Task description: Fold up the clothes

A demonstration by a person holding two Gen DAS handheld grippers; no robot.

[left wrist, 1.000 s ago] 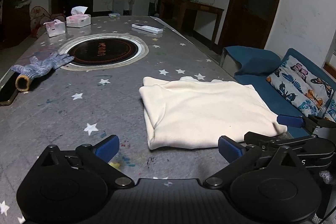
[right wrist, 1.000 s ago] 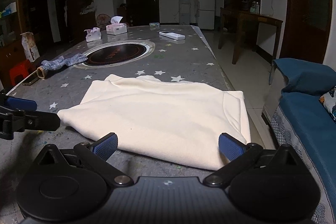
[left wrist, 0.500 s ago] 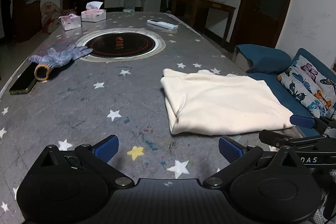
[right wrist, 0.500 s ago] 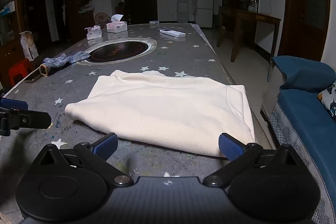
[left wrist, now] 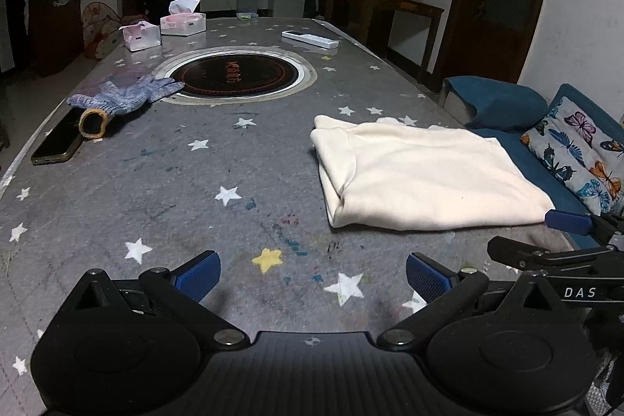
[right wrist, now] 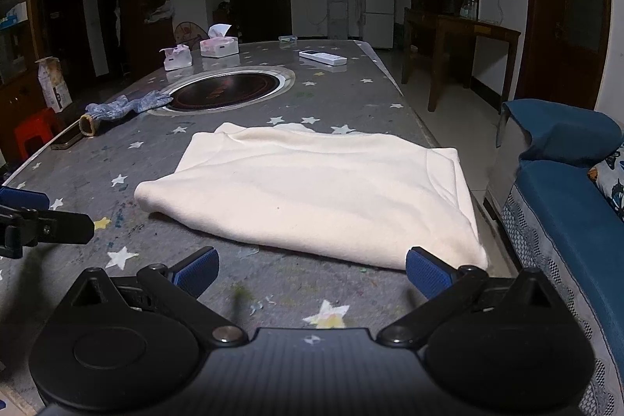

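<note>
Hovering low at the bottom of each wrist view, both tongs stand spread wide with nothing between their blue pads: the left gripper (left wrist: 312,273) over bare starred tabletop, the right gripper (right wrist: 310,269) just short of the near hem of the cream garment (right wrist: 312,190). Over the last second both have drawn back; the cloth, which a second ago nearly reached the left tool's pads, now sits smaller, in the right middle of that frame (left wrist: 425,174), with a strip of grey table (left wrist: 156,182) between it and either tool. The garment itself has not shifted: it lies as a flat, layered rectangle near the table's right edge, doubled edge showing on its left side. That retreat with empty jaws reads as a release after a fold, and the piece already lies folded as the task wants; whether a further fold is intended cannot be told. Farther out, toward the upper left, lie a knit glove (left wrist: 124,96), a phone (left wrist: 58,143) and the round inset hotplate (left wrist: 238,77).
</note>
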